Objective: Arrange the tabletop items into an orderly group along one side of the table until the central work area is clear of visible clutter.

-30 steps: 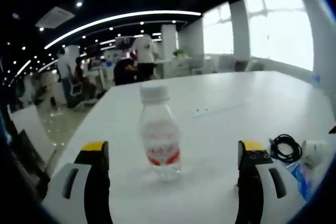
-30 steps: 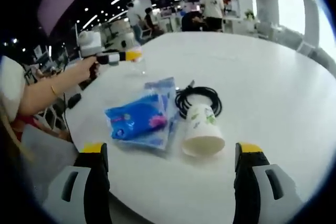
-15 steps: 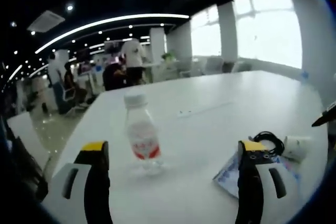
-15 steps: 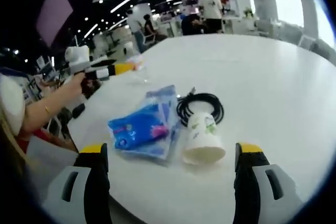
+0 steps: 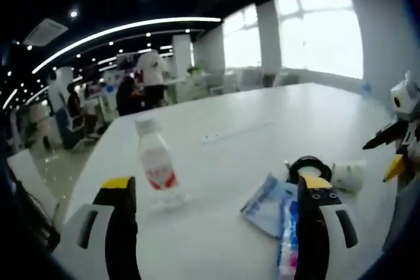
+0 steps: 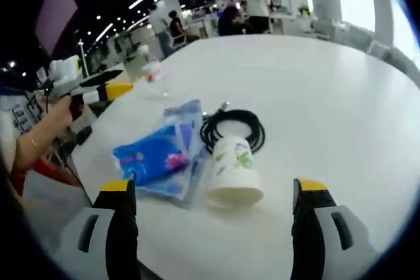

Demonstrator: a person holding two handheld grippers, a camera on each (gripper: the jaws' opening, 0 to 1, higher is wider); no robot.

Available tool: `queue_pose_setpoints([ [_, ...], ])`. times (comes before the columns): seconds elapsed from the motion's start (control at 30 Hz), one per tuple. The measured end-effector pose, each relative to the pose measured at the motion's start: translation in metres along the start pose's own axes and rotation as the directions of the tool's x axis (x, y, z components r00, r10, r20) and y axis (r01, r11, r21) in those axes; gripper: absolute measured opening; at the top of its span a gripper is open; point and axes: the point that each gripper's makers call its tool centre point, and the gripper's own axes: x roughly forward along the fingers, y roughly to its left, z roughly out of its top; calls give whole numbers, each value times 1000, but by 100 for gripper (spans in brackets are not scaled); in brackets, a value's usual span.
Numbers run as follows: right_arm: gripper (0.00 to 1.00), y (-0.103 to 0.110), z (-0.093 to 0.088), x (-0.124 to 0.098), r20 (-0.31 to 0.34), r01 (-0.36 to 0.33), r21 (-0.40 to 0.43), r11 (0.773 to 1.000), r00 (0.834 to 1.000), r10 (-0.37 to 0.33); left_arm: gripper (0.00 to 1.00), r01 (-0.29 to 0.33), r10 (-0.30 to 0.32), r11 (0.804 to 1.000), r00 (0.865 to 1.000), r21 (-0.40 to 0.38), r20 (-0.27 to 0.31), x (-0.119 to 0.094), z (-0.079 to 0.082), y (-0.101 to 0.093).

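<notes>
A small clear water bottle (image 5: pixel 156 168) with a red label and white cap stands upright on the white table (image 5: pixel 230 149), ahead of my open left gripper (image 5: pixel 216 227) and well clear of its jaws. To its right lie a blue plastic packet (image 5: pixel 266 201), a coiled black cable (image 5: pixel 308 164) and a paper cup (image 5: pixel 348 175) on its side. My right gripper (image 5: pixel 387 155) enters from the right edge. In the right gripper view, my right gripper (image 6: pixel 213 227) is open and empty, just short of the cup (image 6: pixel 231 172), packet (image 6: pixel 154 159) and cable (image 6: pixel 233 129). The bottle (image 6: pixel 152 70) stands farther off.
A hand (image 6: pixel 46 122) holds the left gripper (image 6: pixel 111 90) at the table's left edge (image 6: pixel 85 155). Bare white tabletop stretches far and right. People (image 5: pixel 147 77), desks and chairs stand in the office beyond; bright windows (image 5: pixel 315 31) line the far side.
My left gripper has drawn back from the bottle and swung right, so the packet, cable and cup now show beside its right jaw. The right gripper has barely shifted.
</notes>
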Motion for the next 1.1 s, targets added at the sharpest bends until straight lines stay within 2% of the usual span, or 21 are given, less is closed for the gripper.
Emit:
queue_pose_setpoints([
  [0.2, 94, 2, -3, 11, -13, -37, 16, 999, 999, 37, 99, 39, -39, 999, 999, 0, -10, -6, -3, -13],
  [0.37, 92, -3, -5, 21, -2, -2, 6, 1000, 1000, 2, 99, 67, -66, 998, 998, 15, -6, -15, 3, -24],
  [0.5, 90, -7, -12, 28, -24, 7, 16, 1000, 1000, -7, 99, 85, -85, 995, 996, 56, 5, -22, 6, -33],
  [0.6, 89, -9, -16, 32, -33, 11, 17, 1000, 999, -10, 99, 104, -104, 994, 995, 39, 6, -26, 7, -37],
  [1.1, 76, -11, -25, 40, -62, 30, 67, 997, 998, -26, 99, 135, -135, 991, 988, 1, -71, -41, -14, -52],
])
